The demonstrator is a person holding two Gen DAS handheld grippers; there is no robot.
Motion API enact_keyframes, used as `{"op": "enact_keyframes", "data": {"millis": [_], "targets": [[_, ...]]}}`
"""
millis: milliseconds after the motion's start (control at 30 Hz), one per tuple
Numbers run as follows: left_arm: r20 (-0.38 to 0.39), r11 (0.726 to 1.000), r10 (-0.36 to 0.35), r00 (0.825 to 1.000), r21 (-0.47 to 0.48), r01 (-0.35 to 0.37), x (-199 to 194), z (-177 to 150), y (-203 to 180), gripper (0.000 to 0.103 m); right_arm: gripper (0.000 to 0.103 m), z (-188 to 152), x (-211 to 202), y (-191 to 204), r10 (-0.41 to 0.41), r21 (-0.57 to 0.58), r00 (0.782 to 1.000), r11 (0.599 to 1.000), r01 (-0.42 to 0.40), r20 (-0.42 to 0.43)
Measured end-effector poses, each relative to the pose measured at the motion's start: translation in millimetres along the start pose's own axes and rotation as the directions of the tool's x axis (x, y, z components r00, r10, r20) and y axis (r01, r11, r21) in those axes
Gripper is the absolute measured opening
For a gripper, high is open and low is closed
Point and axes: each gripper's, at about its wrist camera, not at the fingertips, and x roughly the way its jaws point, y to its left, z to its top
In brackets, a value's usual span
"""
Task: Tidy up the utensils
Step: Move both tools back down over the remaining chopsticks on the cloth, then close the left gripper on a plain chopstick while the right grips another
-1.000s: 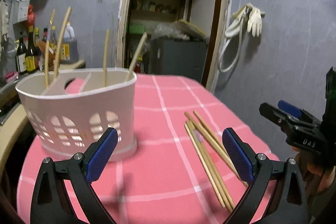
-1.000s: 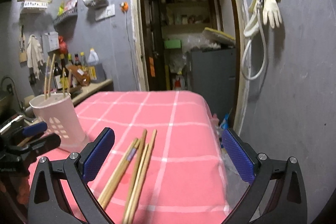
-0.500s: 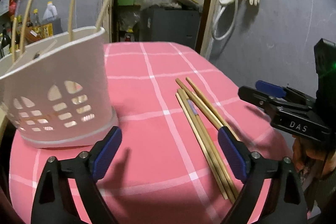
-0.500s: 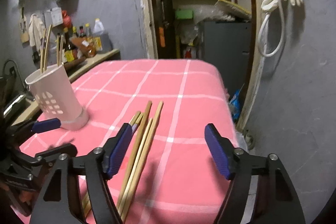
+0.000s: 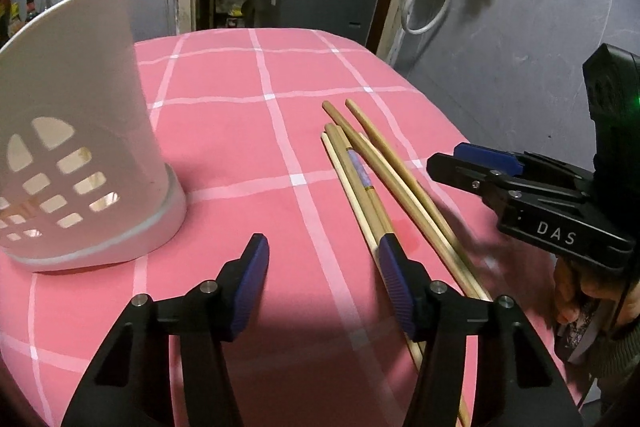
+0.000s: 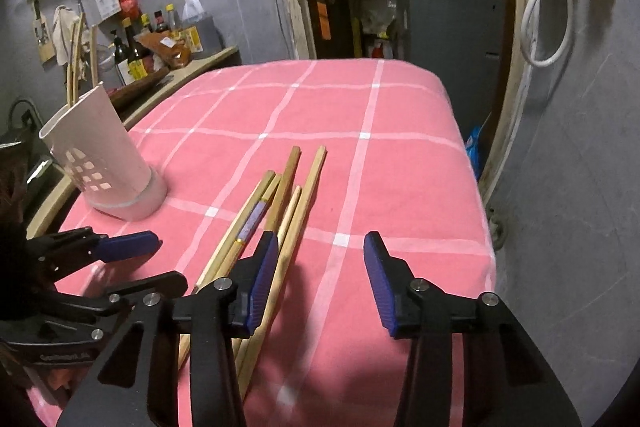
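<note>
- Pink checked surface (image 5: 224,131) carries loose chopsticks (image 5: 362,173) right of the white utensil holder (image 5: 76,131).
- Left tool (image 5: 322,259) and right tool (image 6: 320,259), jaws just narrowing, gape empty above them.

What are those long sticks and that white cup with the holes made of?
The sticks look like bare bamboo or light wood: matte tan, with squared ends; one wears a pale printed band. The cup looks like moulded plastic: smooth, uniform white, with neat cut-out holes low on its wall. Neither can be confirmed by sight alone.
</note>
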Motion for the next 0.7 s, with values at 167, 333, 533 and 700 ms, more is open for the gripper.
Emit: {"op": "enact_keyframes", "data": {"millis": [167,333,533,700], "targets": [[-0.016,1.0,0.02,1.0,0.014,-0.02,9,5,-4,0.05,0.042,0,1,-1,0.005,0.001,1.0,1.0,-0.005,-0.007],[-0.024,0.999,0.037,0.999,0.009,-0.036,15,8,-4,0.049,0.042,1,2,-1,0.01,0.001,1.0,1.0,-0.01,-0.016],[-0.032,1.0,0.03,0.999,0.004,-0.03,20,14,-2,0.045,0.042,4,9,0,0.009,0.002,0.999,1.0,-0.009,-0.031],[-0.045,0.999,0.036,0.998,0.011,-0.036,21,14,-2,0.038,0.039,8,16,0,0.007,-0.002,0.999,1.0,-0.007,-0.043]]}}
